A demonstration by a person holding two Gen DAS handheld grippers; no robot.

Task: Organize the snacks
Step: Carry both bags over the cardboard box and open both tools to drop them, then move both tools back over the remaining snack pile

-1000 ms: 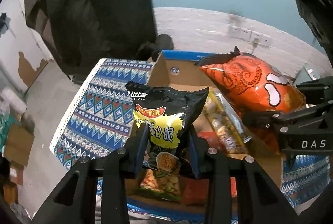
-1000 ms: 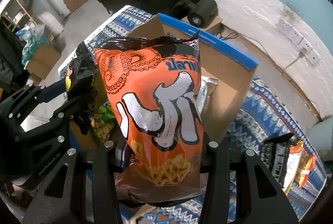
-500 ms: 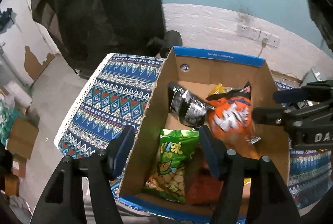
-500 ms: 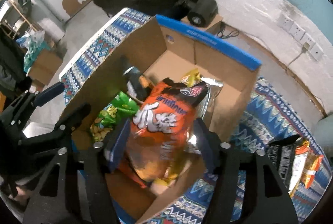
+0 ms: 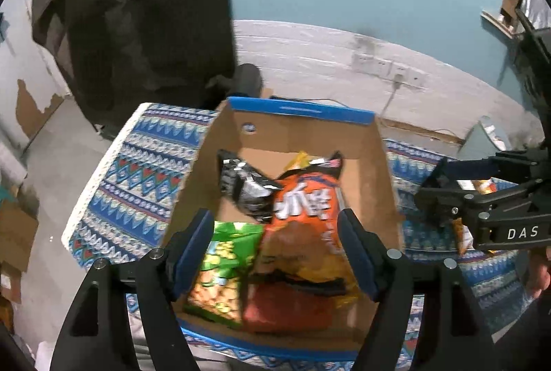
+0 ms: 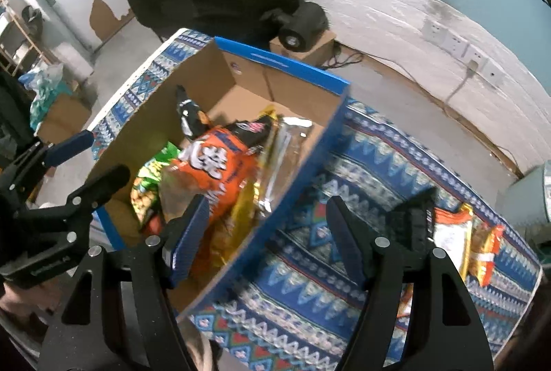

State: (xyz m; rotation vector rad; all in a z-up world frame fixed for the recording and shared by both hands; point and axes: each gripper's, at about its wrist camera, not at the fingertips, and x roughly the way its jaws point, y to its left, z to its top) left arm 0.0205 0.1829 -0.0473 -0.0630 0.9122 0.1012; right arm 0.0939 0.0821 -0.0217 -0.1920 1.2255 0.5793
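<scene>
An open cardboard box (image 5: 378, 171) with a blue rim stands on a patterned cloth. Inside lie an orange snack bag (image 5: 303, 219), a black bag (image 5: 246, 186), a green bag (image 5: 224, 264) and a red pack (image 5: 286, 309). My left gripper (image 5: 275, 250) is open and empty above the box's near end. My right gripper (image 6: 265, 233) is open and empty, over the box's right wall (image 6: 303, 171); it also shows in the left wrist view (image 5: 444, 195). The orange bag (image 6: 213, 167) and a clear foil pack (image 6: 286, 150) show in the right wrist view.
The blue patterned cloth (image 6: 361, 171) covers the table. Several more snack packs (image 6: 454, 240) lie on it at the right. A black speaker (image 6: 303, 26) sits on a small box behind the table. A dark figure (image 5: 148, 9) stands at the far side.
Both grippers opened and let go: the black bag and the orange bag dropped into the box. Both grippers then pulled back, the right one shifting right past the box wall.
</scene>
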